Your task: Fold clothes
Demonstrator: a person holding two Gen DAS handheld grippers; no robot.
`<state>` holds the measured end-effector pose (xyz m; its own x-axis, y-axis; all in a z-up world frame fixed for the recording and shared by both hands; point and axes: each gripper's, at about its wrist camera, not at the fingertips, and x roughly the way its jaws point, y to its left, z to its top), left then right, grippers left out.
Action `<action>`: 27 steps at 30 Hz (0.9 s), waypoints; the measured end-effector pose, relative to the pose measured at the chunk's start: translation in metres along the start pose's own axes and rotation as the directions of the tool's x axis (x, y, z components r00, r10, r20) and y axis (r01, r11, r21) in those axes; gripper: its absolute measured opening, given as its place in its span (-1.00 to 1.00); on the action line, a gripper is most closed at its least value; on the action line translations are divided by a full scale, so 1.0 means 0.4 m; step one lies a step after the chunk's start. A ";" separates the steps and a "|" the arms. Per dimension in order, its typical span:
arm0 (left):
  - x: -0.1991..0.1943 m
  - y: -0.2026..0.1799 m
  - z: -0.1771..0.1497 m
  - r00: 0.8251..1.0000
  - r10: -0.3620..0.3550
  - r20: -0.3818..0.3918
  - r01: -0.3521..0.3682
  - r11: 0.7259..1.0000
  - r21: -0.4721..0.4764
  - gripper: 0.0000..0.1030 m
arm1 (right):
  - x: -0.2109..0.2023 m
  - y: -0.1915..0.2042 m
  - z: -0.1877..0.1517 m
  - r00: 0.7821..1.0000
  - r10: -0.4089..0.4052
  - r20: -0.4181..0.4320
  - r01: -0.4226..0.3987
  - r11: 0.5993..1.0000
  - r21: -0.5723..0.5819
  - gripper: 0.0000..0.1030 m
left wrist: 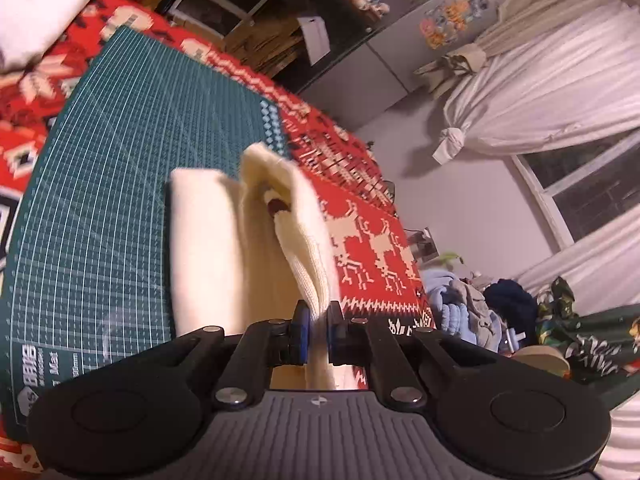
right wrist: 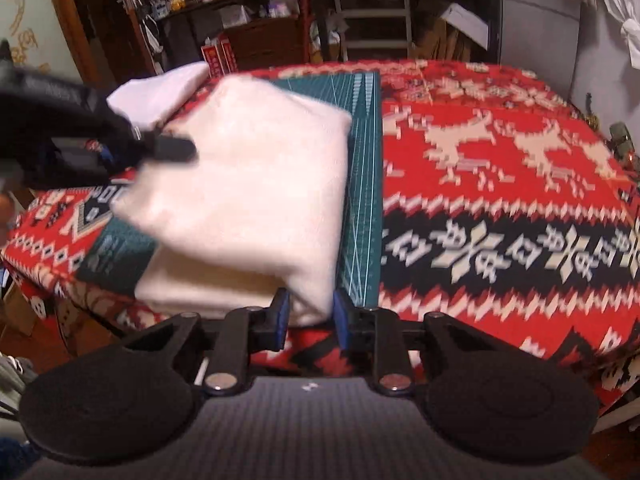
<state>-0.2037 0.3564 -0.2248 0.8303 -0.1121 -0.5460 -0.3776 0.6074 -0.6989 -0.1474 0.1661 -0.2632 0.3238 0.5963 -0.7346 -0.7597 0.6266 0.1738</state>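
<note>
A cream garment (right wrist: pixel 240 184) lies folded on the green cutting mat (left wrist: pixel 120 184) over the bench's red patterned cloth (right wrist: pixel 500 208). Left gripper (left wrist: pixel 318 332) and right gripper (right wrist: pixel 310 316) each clamp a garment edge. Cluttered shelves (right wrist: pixel 256 4) stand behind the mat.

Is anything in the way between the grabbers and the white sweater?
No. Both already pinch the cream sweater: the left gripper clamps a ribbed edge, the right gripper a folded corner, above the green mat.
</note>
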 end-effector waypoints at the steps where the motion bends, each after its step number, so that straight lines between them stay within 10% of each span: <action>1: -0.007 -0.008 0.000 1.000 0.006 0.001 -0.006 1.000 0.014 -0.84 | 0.004 -0.001 -0.007 1.000 -0.003 0.002 0.003 1.000 0.011 -0.49; 9: -0.015 0.091 -0.073 0.990 0.142 -0.024 -0.143 0.989 -0.049 -0.84 | 0.013 0.021 -0.011 1.000 -0.014 0.013 0.014 1.000 -0.018 -0.64; 27: -0.030 0.111 -0.121 0.993 0.119 0.004 -0.119 0.990 -0.079 -0.83 | -0.072 0.077 0.025 0.999 -0.036 0.017 0.039 0.985 -0.168 -0.65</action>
<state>-0.2501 0.3467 -0.2717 0.7810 -0.0356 -0.6236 -0.5045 0.5525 -0.6635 -0.1747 0.1733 -0.2301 0.3609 0.5817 -0.7290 -0.8306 0.5560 0.0324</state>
